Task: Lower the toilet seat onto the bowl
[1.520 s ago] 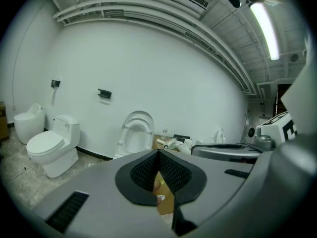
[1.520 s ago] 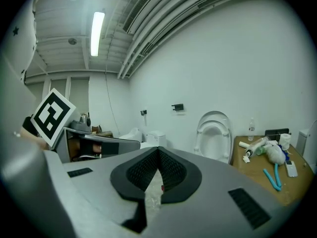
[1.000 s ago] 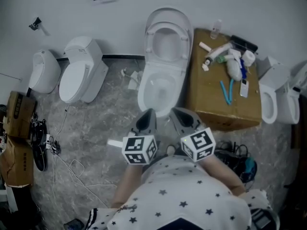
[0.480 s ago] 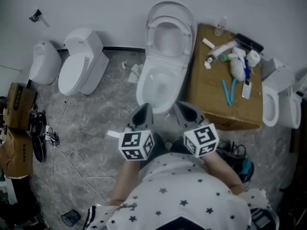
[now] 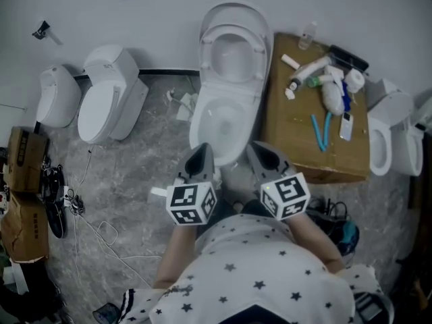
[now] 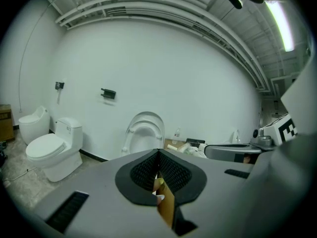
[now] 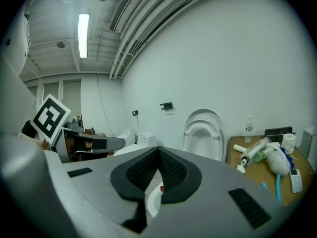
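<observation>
The white toilet stands against the wall with its seat (image 5: 233, 44) and lid raised upright above the open bowl (image 5: 223, 121). The raised seat also shows in the left gripper view (image 6: 144, 131) and the right gripper view (image 7: 204, 132). My left gripper (image 5: 202, 154) and right gripper (image 5: 259, 151) hover side by side just in front of the bowl's near rim, well short of the seat. Both point toward the toilet. The jaws of each are shut with nothing held between them (image 6: 158, 153) (image 7: 158, 150).
A cardboard box (image 5: 305, 140) with tubes, a bottle and brushes on top stands right of the toilet. A second toilet (image 5: 108, 103) and a smaller one (image 5: 55, 96) stand to the left, and another (image 5: 390, 137) to the right. Cables (image 5: 101, 235) and shoes (image 5: 54, 211) lie on the grey floor.
The head view has drifted a little, so the toilets sit slightly higher and further left. Both grippers stay shut in front of the bowl; the seat stays raised.
</observation>
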Motion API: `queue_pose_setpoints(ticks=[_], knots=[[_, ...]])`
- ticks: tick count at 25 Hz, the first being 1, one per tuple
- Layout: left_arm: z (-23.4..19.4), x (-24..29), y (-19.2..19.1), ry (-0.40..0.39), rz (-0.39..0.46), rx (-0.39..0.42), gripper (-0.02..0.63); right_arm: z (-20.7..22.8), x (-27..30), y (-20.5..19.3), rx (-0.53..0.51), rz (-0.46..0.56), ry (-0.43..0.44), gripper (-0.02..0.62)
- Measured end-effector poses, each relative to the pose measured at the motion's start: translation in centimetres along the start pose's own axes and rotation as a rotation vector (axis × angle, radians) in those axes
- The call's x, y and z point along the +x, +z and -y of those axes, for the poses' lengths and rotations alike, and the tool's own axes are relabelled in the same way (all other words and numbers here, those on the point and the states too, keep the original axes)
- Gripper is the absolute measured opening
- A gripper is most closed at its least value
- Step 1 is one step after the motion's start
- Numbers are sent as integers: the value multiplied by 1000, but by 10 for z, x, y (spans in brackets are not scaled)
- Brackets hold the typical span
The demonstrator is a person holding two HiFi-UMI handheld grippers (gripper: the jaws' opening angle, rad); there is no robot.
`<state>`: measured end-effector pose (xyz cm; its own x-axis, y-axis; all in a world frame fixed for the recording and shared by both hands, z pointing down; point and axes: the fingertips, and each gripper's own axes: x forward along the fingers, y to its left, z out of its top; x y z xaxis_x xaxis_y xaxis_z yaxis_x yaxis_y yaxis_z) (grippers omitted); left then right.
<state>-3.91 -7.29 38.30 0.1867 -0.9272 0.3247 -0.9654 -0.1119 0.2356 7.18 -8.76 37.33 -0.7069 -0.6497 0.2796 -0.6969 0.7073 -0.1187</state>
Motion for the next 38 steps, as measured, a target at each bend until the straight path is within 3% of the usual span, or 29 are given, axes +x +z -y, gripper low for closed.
queue_pose_setpoints(ticks=[22,38], knots=[[-54,126,61,-138,-48,70,-3,57,112,46,35,27,-133,6],[-87,203,78,-231,-112,112,-3,100,171,59,57,20,-266,6]])
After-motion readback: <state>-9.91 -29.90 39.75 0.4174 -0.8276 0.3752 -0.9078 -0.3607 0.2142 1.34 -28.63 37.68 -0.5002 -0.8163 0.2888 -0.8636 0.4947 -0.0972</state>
